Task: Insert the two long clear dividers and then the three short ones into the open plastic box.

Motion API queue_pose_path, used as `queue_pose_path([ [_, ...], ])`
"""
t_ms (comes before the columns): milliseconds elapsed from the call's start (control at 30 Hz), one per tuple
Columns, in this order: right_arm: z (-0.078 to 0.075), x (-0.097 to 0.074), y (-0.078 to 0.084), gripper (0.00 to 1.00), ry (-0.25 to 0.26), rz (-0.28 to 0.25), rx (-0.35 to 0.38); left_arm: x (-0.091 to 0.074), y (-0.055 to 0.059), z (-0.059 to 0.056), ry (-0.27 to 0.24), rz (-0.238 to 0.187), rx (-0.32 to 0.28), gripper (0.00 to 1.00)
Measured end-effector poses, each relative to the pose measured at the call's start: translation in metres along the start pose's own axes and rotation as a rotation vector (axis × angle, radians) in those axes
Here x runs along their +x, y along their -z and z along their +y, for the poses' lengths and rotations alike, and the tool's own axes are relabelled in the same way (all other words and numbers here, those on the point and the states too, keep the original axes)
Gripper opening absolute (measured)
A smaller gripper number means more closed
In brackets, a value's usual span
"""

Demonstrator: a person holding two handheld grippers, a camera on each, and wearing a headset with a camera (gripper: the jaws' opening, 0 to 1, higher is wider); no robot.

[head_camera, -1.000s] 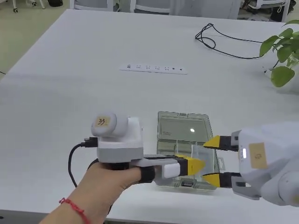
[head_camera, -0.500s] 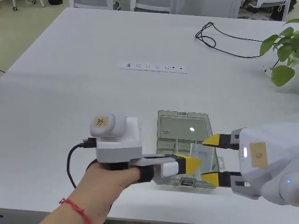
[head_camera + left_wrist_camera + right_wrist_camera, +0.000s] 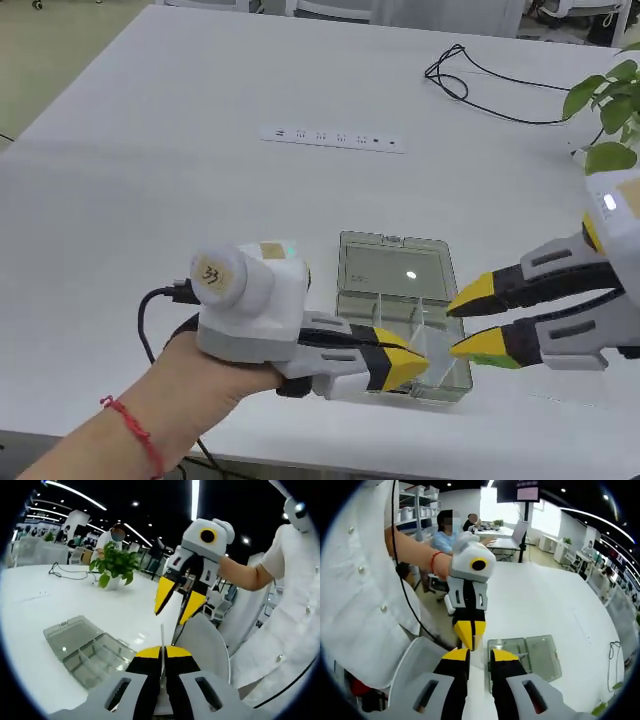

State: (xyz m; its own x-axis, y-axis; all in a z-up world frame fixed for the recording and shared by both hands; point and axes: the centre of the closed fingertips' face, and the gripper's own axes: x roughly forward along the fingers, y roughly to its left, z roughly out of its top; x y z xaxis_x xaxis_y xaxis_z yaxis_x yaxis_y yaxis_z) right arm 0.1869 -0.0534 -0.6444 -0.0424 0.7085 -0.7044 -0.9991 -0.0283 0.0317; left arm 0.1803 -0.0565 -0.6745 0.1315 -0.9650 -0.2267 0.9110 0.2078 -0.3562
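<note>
The left gripper [image 3: 408,364] has its jaws clamped on a thin clear divider [image 3: 161,636] (seen edge-on) by the near end of the open box [image 3: 392,268] on the white surface [image 3: 200,150] — the right gripper [image 3: 470,322] faces it, jaws apart.

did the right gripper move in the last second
Yes. Judged against the plastic box, the right gripper has swung up the picture on the box's right, its tips now closer together.
</note>
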Motion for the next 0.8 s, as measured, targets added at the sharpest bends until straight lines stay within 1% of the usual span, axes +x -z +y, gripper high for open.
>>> queue_pose_path([
  [33,0.001,0.001,-0.001,0.16,-0.021,0.0,-0.003,0.0,-0.001,-0.002,0.01,-0.003,0.041,0.0],
  [67,0.003,0.002,-0.001,0.16,-0.041,-0.001,-0.001,0.0,-0.002,-0.004,0.017,-0.002,0.055,0.0],
  [100,0.007,0.004,0.0,0.15,-0.071,0.005,0.008,0.0,-0.004,-0.008,0.03,-0.01,0.071,0.0],
  [167,0.01,0.007,0.001,0.14,-0.104,0.015,-0.003,0.0,-0.005,-0.009,0.035,-0.019,0.076,0.0],
  [300,0.014,0.011,0.002,0.09,-0.136,0.024,-0.006,-0.001,-0.005,-0.011,0.044,-0.024,0.11,0.0],
  [467,0.019,0.014,0.003,0.05,-0.172,0.027,-0.002,-0.002,-0.006,-0.012,0.05,-0.036,0.12,0.0],
  [600,0.023,0.015,0.002,0.03,-0.197,0.023,0.003,-0.003,-0.004,-0.015,0.058,-0.034,0.147,0.0],
  [800,0.024,0.016,0.001,0.03,-0.209,0.018,0.015,-0.004,-0.004,-0.015,0.055,-0.039,0.16,0.0],
])
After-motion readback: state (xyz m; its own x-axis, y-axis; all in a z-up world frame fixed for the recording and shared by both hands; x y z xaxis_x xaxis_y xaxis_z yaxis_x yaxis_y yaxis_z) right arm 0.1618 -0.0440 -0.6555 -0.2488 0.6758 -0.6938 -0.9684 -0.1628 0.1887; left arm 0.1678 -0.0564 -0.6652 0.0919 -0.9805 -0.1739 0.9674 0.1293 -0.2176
